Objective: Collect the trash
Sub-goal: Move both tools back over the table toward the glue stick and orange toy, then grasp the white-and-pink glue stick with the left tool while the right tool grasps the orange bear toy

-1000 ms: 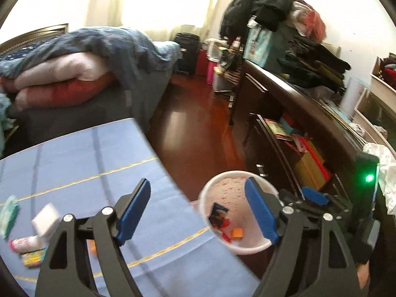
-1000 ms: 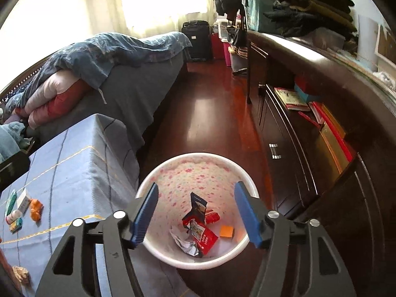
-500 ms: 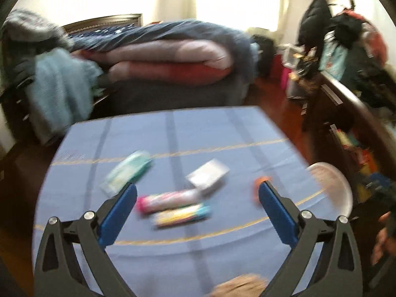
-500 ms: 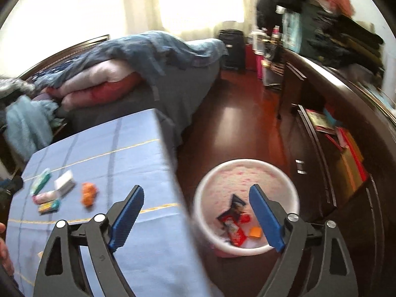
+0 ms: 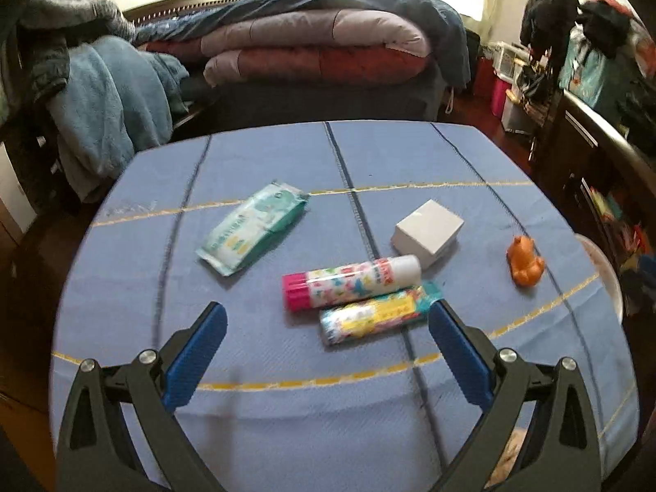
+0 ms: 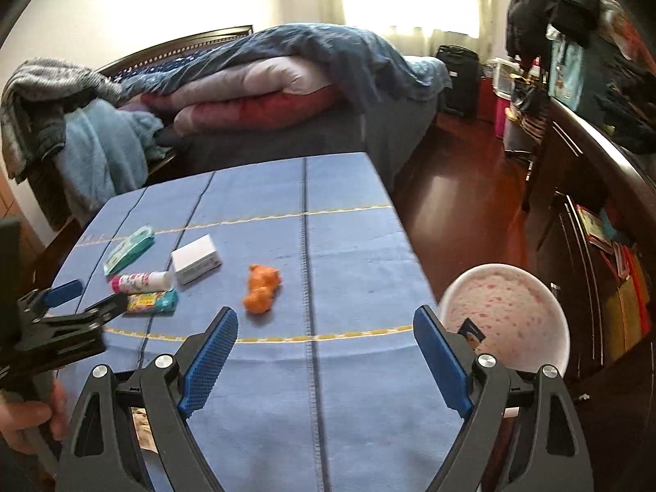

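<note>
Left gripper (image 5: pixel 326 322) jaws wide, holding nothing, over the blue cloth-covered table (image 5: pixel 254 418). On the cloth, left to right: teal-and-white wipes packet (image 5: pixel 252 233), pink-capped patterned tube (image 5: pixel 351 282) touching a colourful foil-wrapped tube (image 5: pixel 379 318) just in front of it, small white box (image 5: pixel 428 231), orange plastic toy figure (image 5: pixel 525 260) apart near the right edge. Right gripper (image 6: pixel 326 326) jaws wide, empty. White pink-speckled bin (image 6: pixel 514 307) on the floor just beside the table's right edge, a dark wrapper (image 6: pixel 470 333) inside.
</note>
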{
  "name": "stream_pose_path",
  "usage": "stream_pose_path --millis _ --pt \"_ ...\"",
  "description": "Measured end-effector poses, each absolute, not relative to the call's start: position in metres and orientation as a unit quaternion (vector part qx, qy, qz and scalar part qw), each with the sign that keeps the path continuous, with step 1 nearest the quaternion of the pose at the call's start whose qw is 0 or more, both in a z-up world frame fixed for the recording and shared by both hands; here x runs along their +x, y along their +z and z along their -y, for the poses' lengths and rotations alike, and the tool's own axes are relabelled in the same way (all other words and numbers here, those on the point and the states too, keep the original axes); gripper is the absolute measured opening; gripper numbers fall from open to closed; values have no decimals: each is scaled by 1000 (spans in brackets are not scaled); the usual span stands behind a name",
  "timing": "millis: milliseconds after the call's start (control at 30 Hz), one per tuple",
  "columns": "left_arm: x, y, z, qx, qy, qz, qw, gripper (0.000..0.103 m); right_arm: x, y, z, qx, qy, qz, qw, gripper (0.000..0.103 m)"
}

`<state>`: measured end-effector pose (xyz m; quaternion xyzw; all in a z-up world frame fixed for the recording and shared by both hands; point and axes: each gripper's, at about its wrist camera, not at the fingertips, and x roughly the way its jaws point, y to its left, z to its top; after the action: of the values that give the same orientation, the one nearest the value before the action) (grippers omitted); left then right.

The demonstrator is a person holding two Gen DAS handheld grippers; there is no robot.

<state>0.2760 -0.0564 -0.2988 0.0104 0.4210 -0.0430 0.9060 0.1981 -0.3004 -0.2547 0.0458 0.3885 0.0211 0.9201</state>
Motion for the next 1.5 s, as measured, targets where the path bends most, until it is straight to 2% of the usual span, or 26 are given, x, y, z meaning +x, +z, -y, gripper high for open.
stream_pose_path --millis 500,533,600,967,1000,1067,1200,1300,1333,1500 --pt "316 -321 70 -35 19 -433 900 99 207 -259 289 44 36 -392 918 87" --pt "315 -322 69 -35 20 -431 901 98 208 -259 289 43 37 -392 918 87" --pt "316 -322 70 -34 17 -429 902 88 210 -260 287 42 39 -393 918 87" --pt "297 -299 46 -48 30 -394 917 88 248 -285 258 42 59 -420 905 86" --pt "295 -296 42 -49 32 -392 918 88 253 -289 254 44 59 -425 902 83" --pt "293 -291 36 -50 34 -388 920 88 260 -296 250 49 59 -437 896 66" --pt "291 -285 25 -57 36 -383 921 88 266 -304 244 53 56 -450 890 60" --pt "289 -281 20 -61 36 -381 922 88 267 -306 241 41 51 -454 889 39" --pt "288 -281 19 -62 36 -381 922 88 267 -308 241 41 54 -460 885 25" --pt "283 -275 19 -65 32 -375 924 88 262 -303 246 46 58 -453 888 24"
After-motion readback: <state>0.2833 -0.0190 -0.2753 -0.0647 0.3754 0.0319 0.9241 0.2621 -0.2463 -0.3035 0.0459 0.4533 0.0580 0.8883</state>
